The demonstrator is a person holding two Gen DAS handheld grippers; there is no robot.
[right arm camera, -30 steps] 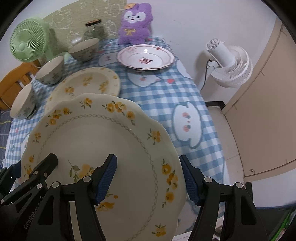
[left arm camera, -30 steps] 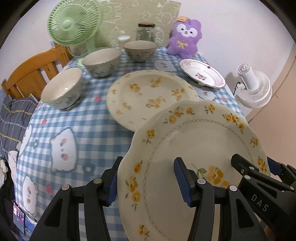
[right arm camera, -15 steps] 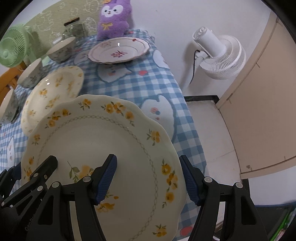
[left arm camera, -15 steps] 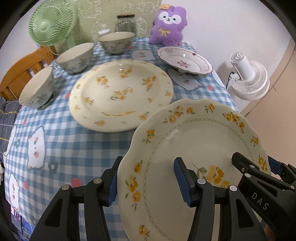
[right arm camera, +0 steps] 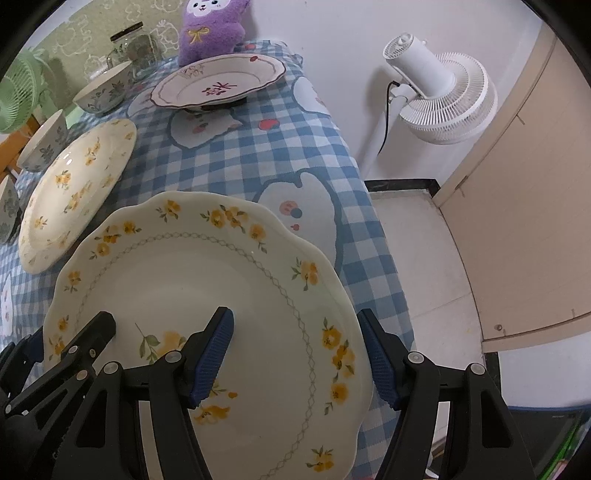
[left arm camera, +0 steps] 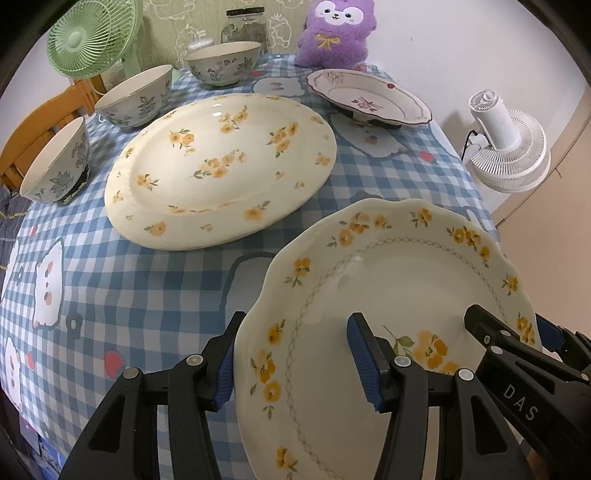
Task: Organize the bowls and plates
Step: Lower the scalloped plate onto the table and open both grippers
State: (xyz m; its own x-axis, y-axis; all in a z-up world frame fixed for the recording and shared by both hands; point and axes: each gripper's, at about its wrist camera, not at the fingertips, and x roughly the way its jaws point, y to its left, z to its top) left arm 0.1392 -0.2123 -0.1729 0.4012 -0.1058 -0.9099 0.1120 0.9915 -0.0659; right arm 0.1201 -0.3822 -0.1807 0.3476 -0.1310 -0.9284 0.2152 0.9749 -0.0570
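A cream scalloped plate with yellow flowers (left arm camera: 388,280) (right arm camera: 207,280) hangs over the table's near right corner, carried by both grippers. My left gripper (left arm camera: 295,350) is shut on its left rim, one blue pad on top and one outside the edge. My right gripper (right arm camera: 295,343) is shut on its right rim in the same way. A large oval platter with yellow flowers (left arm camera: 221,166) (right arm camera: 74,188) lies on the checked cloth just beyond. A red-flowered plate (left arm camera: 369,99) (right arm camera: 218,81) sits at the back right. Three floral bowls (left arm camera: 55,166) (left arm camera: 136,96) (left arm camera: 221,62) line the left and back.
A blue checked tablecloth (left arm camera: 147,295) covers the table. A green fan (left arm camera: 88,40), a glass jar (left arm camera: 245,24) and a purple plush toy (left arm camera: 332,33) stand at the back. A white fan (right arm camera: 439,92) and a beige door (right arm camera: 524,206) are to the right, a wooden chair (left arm camera: 40,122) to the left.
Both grippers have carried the scalloped plate forward and lower over the table. The oval platter and the bowls now look larger and closer. Neither grip has changed.
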